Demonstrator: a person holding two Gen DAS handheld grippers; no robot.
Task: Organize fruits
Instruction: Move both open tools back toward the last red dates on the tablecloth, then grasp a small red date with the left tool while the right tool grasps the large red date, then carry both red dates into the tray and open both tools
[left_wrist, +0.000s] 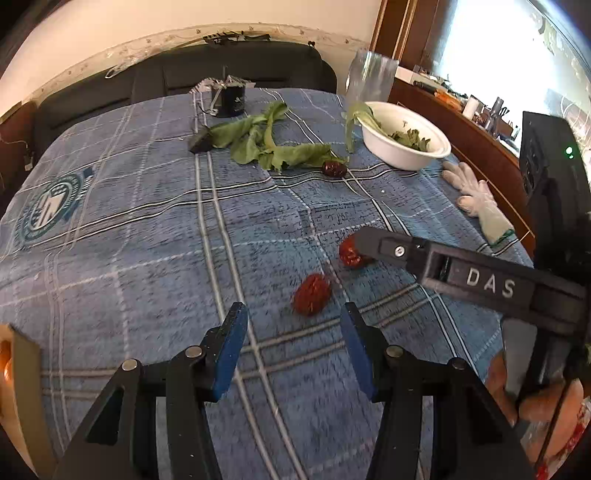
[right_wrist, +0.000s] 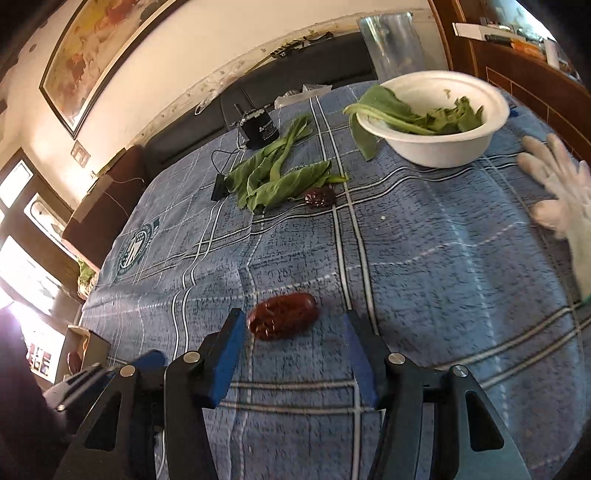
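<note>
Two red dates lie on the blue checked cloth. The nearer date (left_wrist: 311, 294) sits just ahead of my left gripper (left_wrist: 295, 326), which is open, its blue pads apart and touching nothing. The second date (left_wrist: 351, 252) is partly hidden behind a finger (left_wrist: 391, 249) of my right gripper. In the right wrist view that date (right_wrist: 283, 320) lies between the tips of my right gripper (right_wrist: 293, 325), which is open; the pads do not press on it. A third, darker date (left_wrist: 334, 168) (right_wrist: 319, 196) rests beside the green leaves.
A white bowl (left_wrist: 402, 157) (right_wrist: 436, 147) holding greens stands at the far right. Loose leaves (left_wrist: 266, 144) (right_wrist: 277, 177) lie mid-table. A white glove (left_wrist: 476, 199) (right_wrist: 561, 192) lies at the right edge. A black can (left_wrist: 231, 99) and a clear container (left_wrist: 371, 74) stand at the back.
</note>
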